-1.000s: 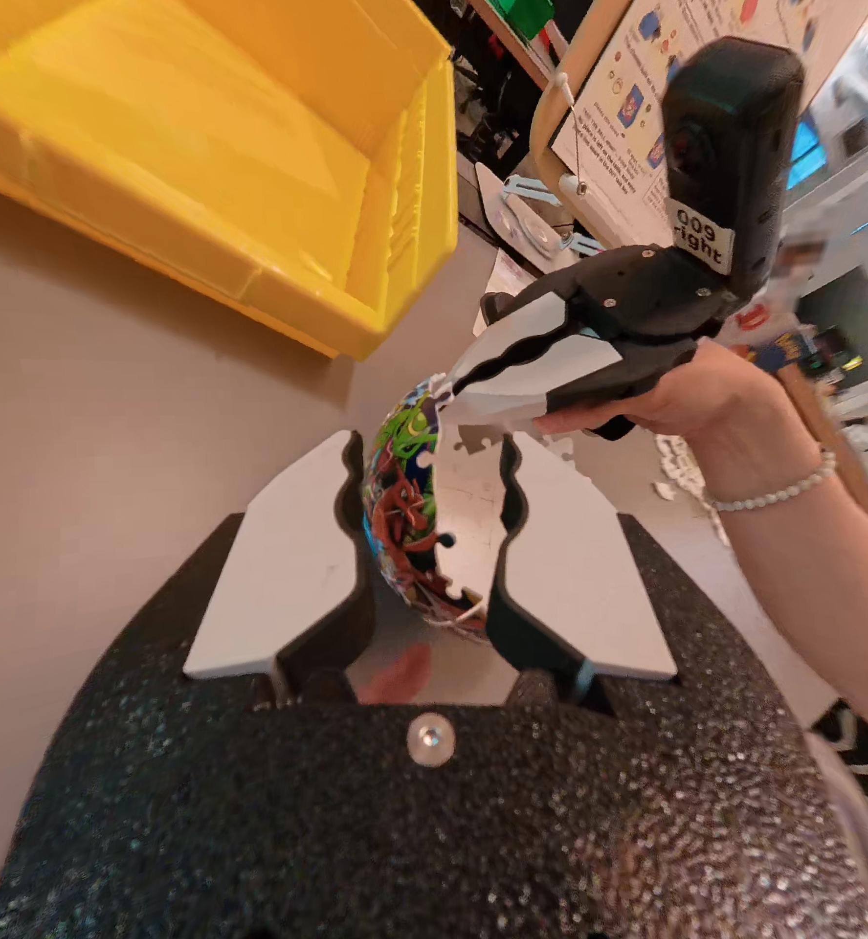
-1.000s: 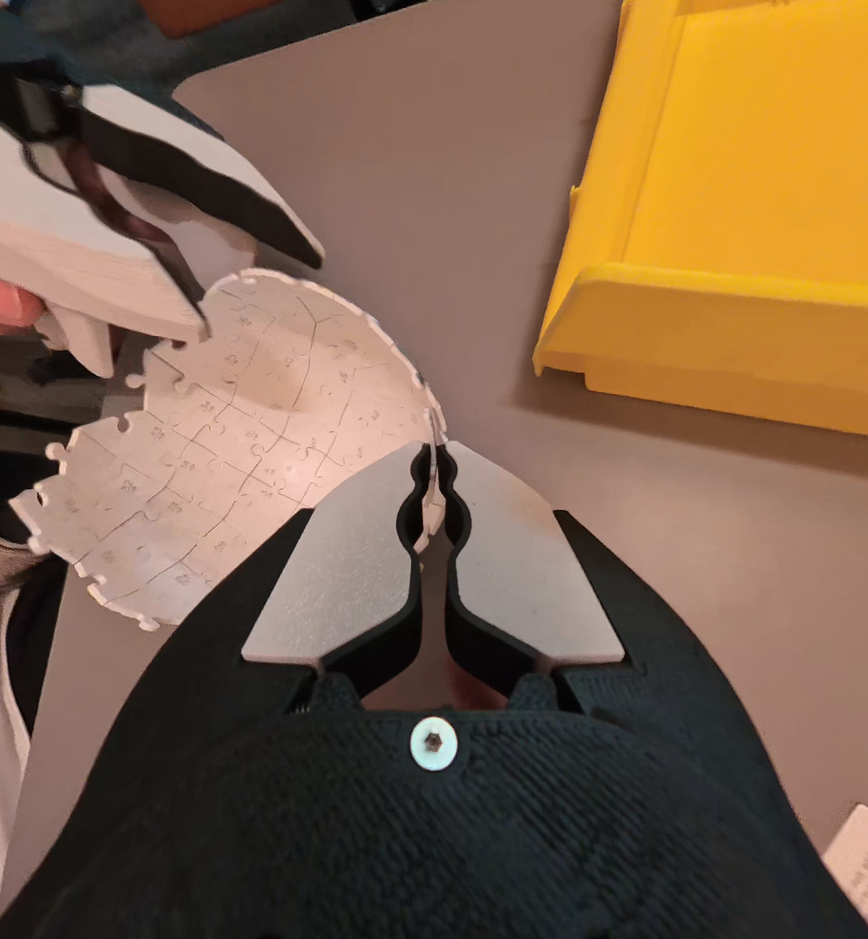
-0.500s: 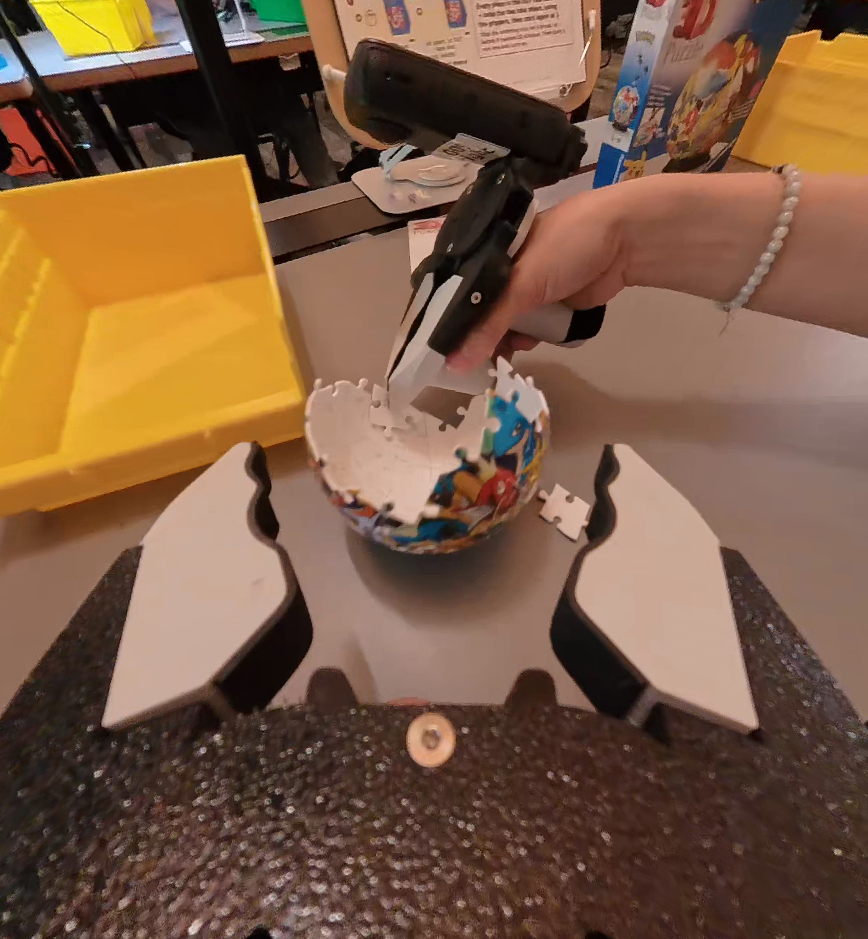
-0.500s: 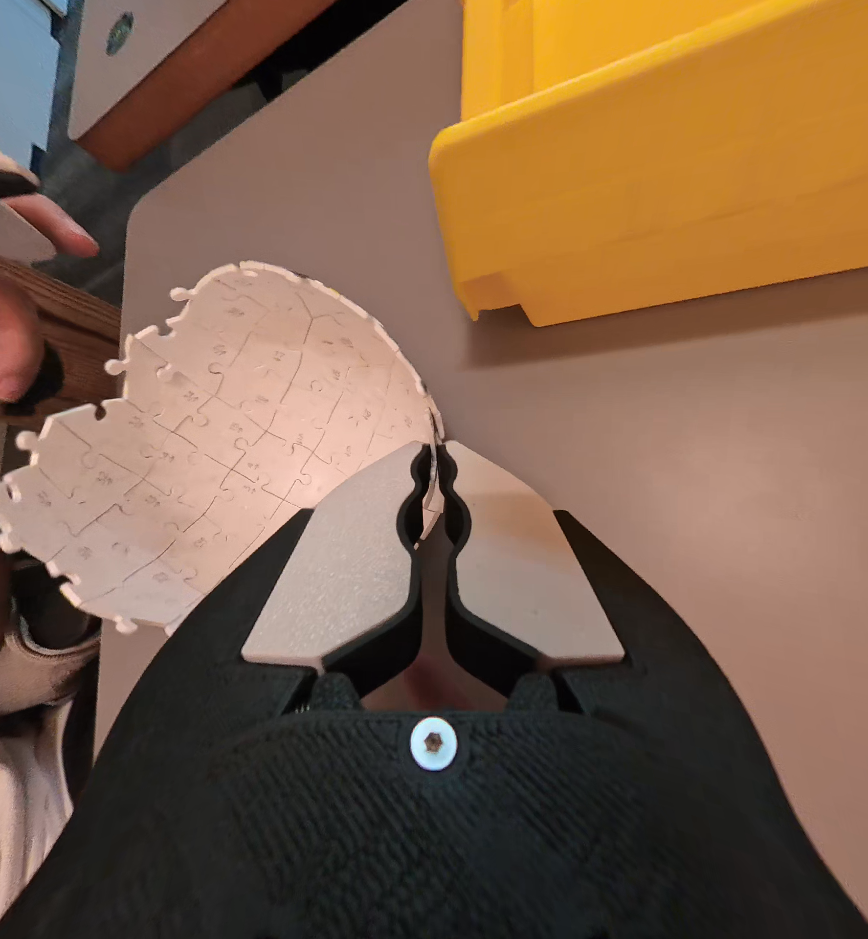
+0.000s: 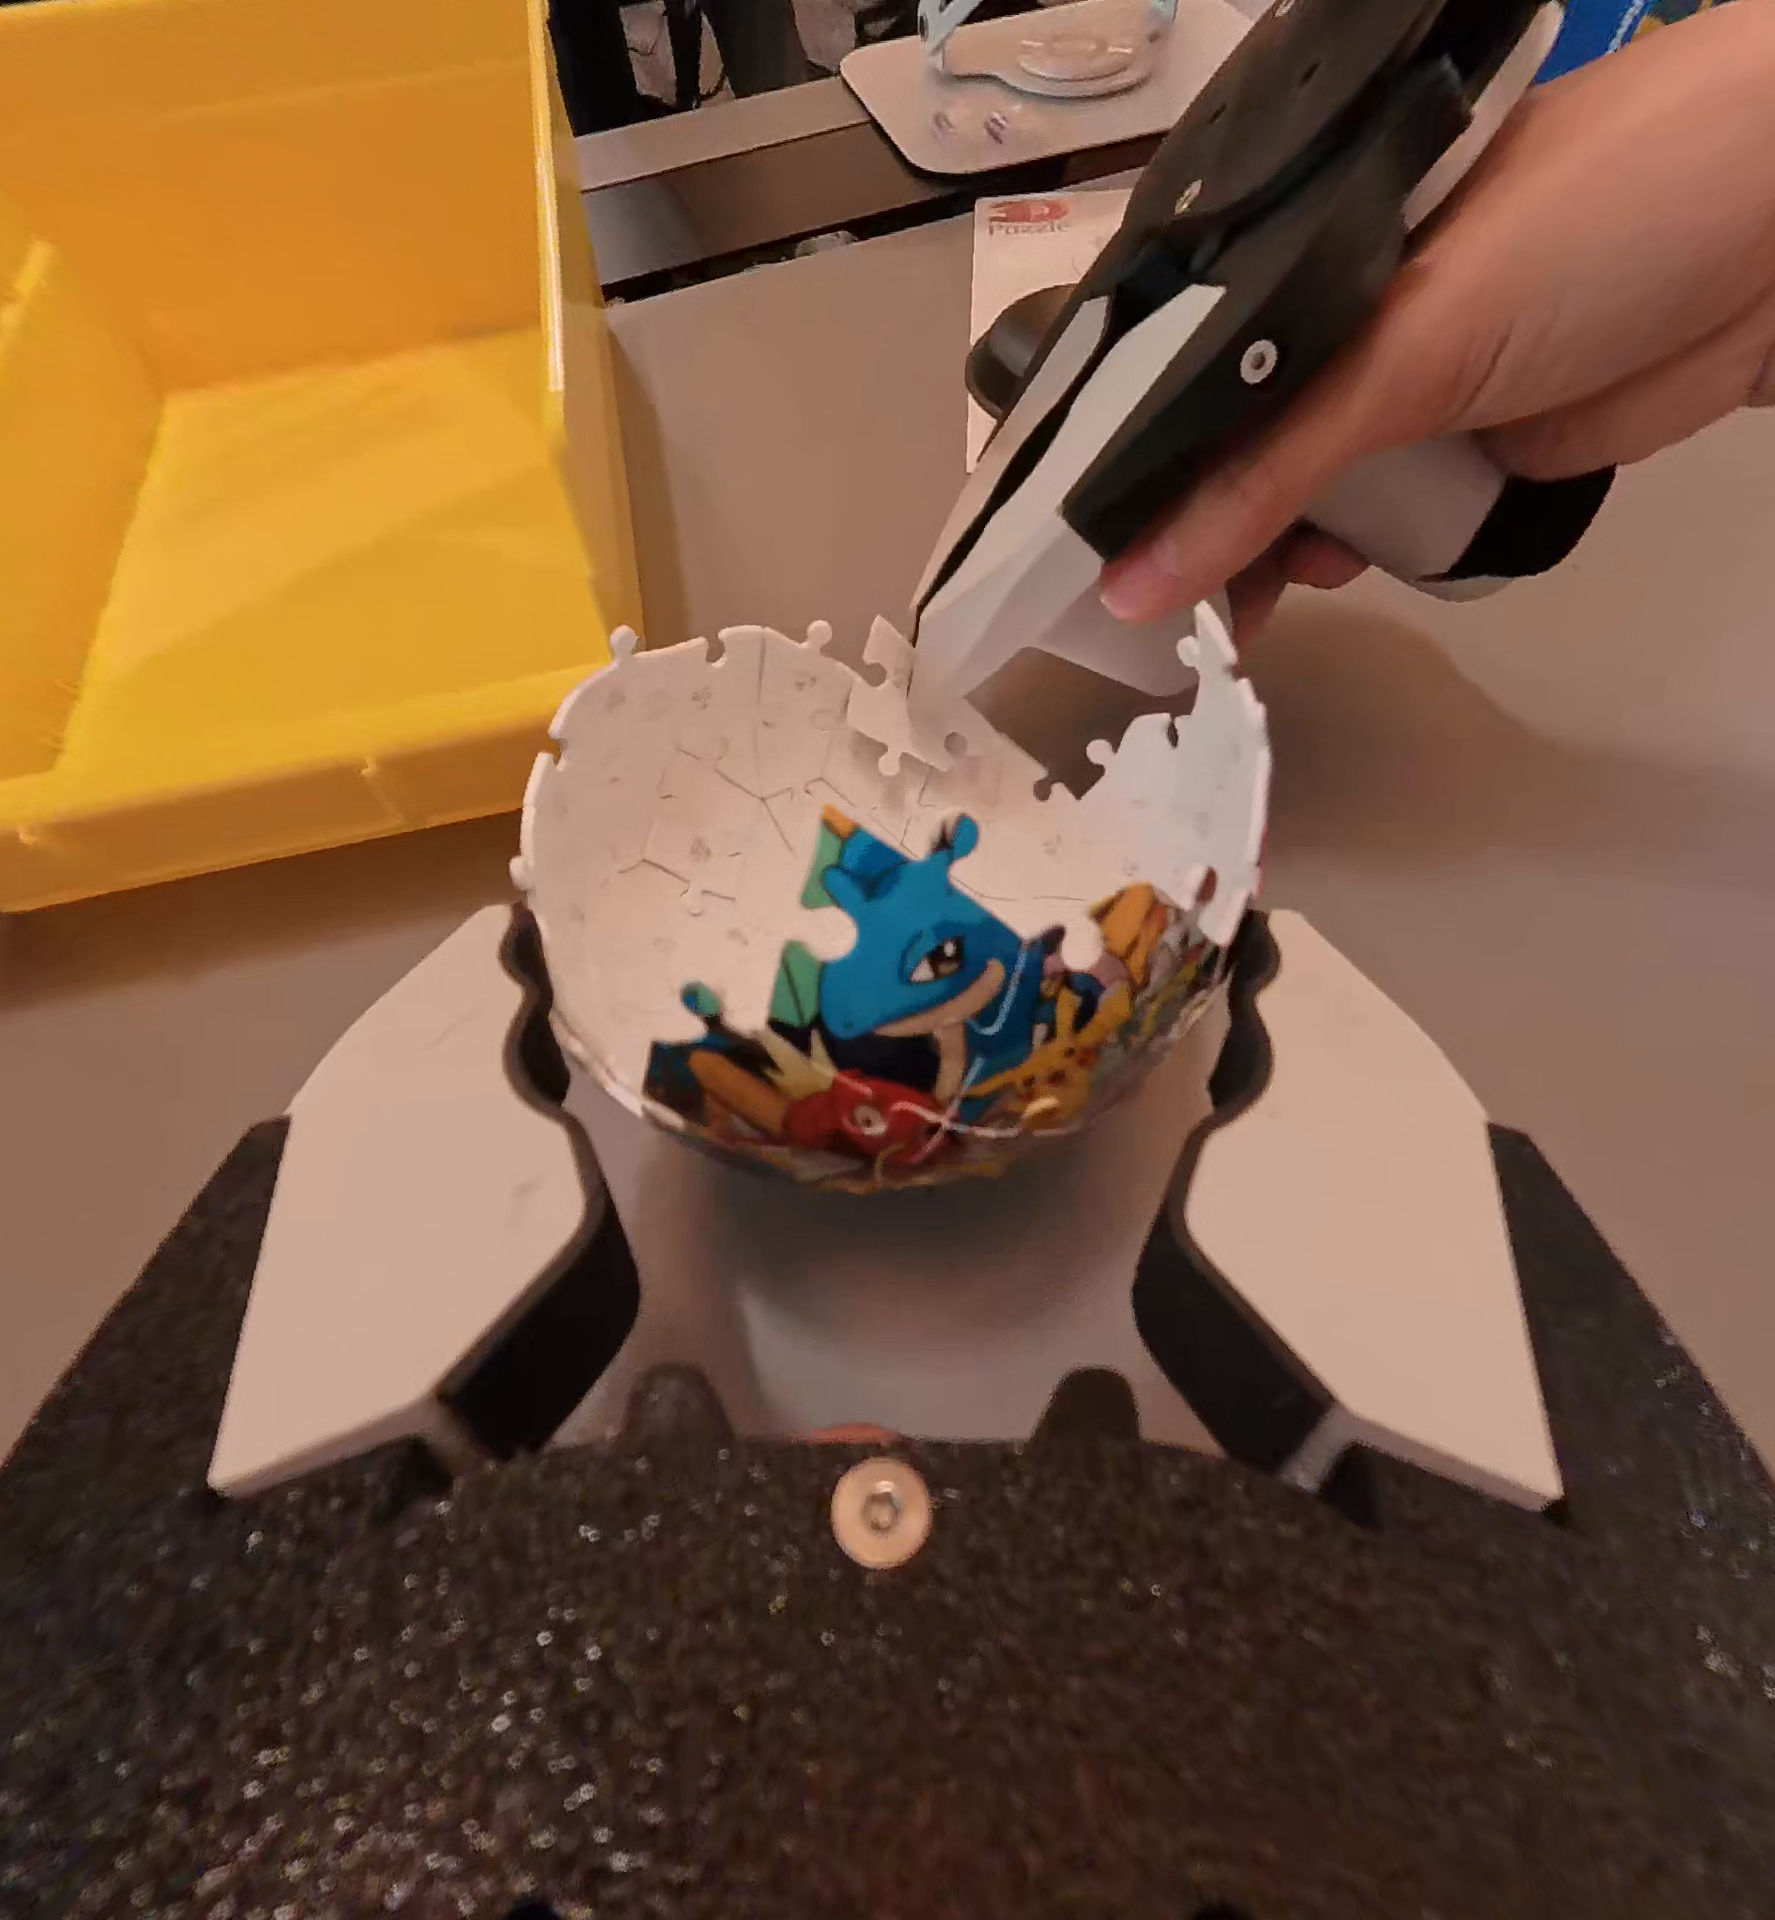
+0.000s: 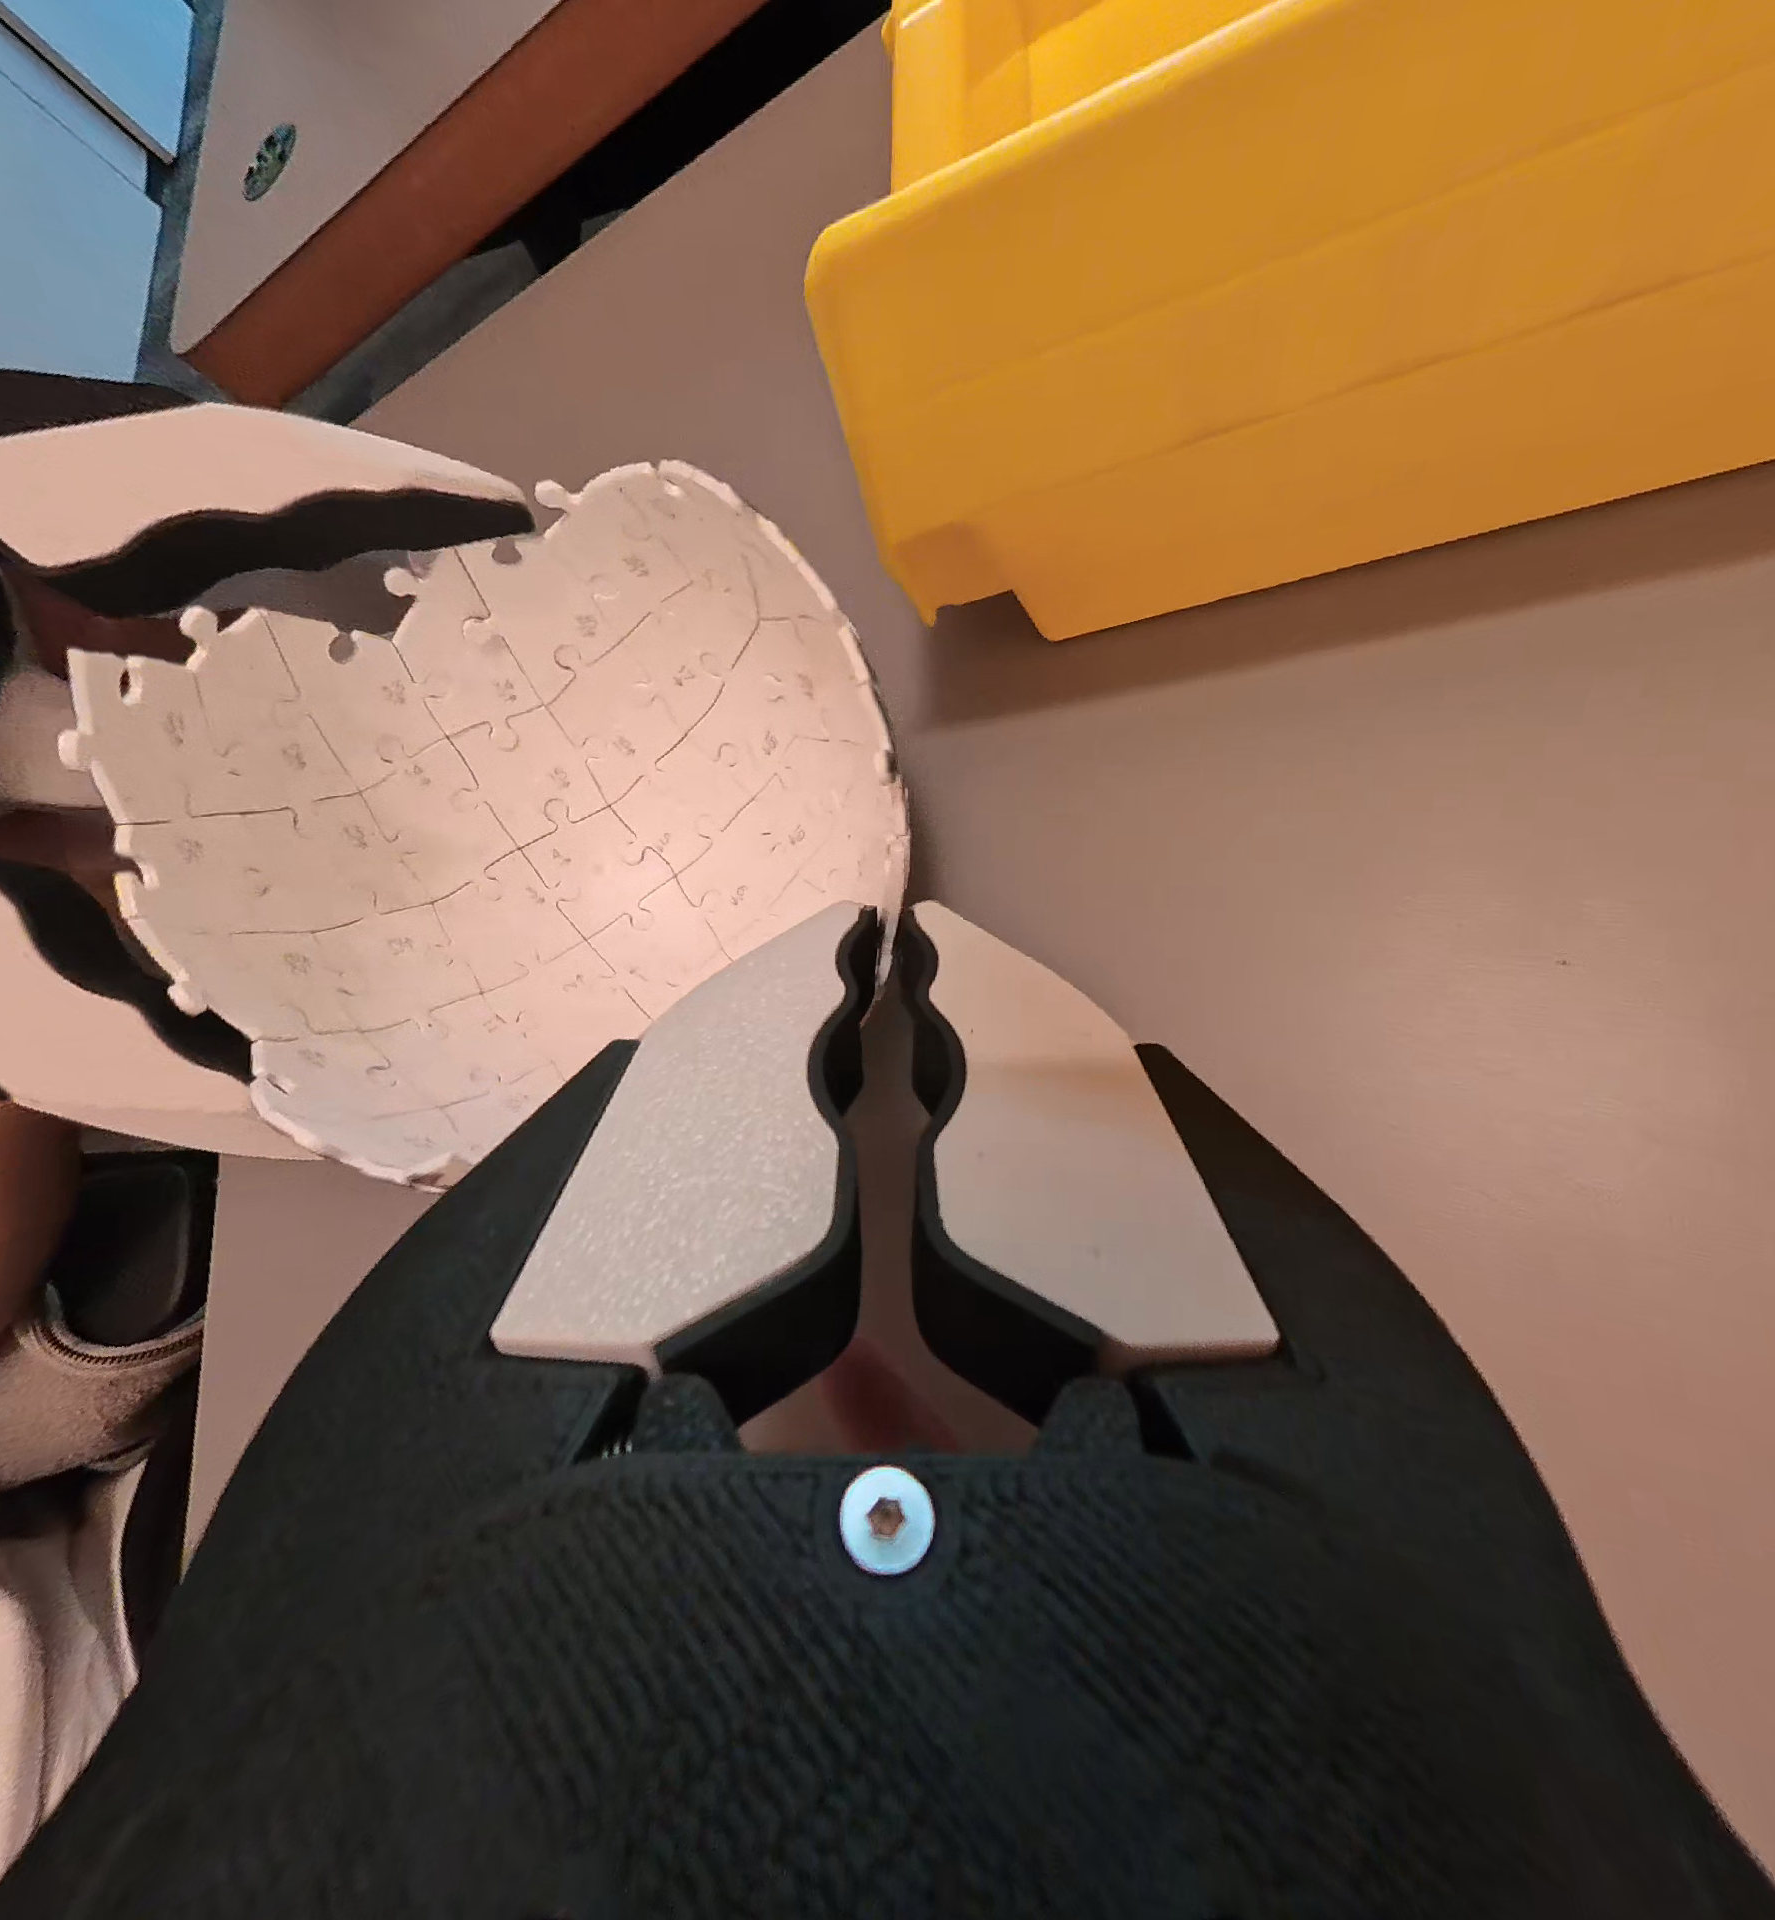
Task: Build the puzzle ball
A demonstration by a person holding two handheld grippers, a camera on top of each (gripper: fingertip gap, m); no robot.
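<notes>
Both wrist views look down closely, sharing the puzzle bowl (image 5: 893,914), seemingly from opposite sides

The half-built puzzle ball (image 5: 893,935) looks like stiff plastic: matt white inside, glossy printed colour outside. The yellow bin (image 5: 239,416) is smooth, slightly shiny moulded plastic. The counter (image 5: 1485,883) has a smooth, matt grey-brown face. Each hand-held gripper, left (image 5: 888,1039) and right (image 6: 888,940), has a rough, grainy black plastic body, matt pale finger plates, and a bright metal screw (image 5: 880,1509).

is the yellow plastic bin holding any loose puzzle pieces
No, the yellow plastic bin shows only its bare floor and walls in the left wrist view.
</notes>
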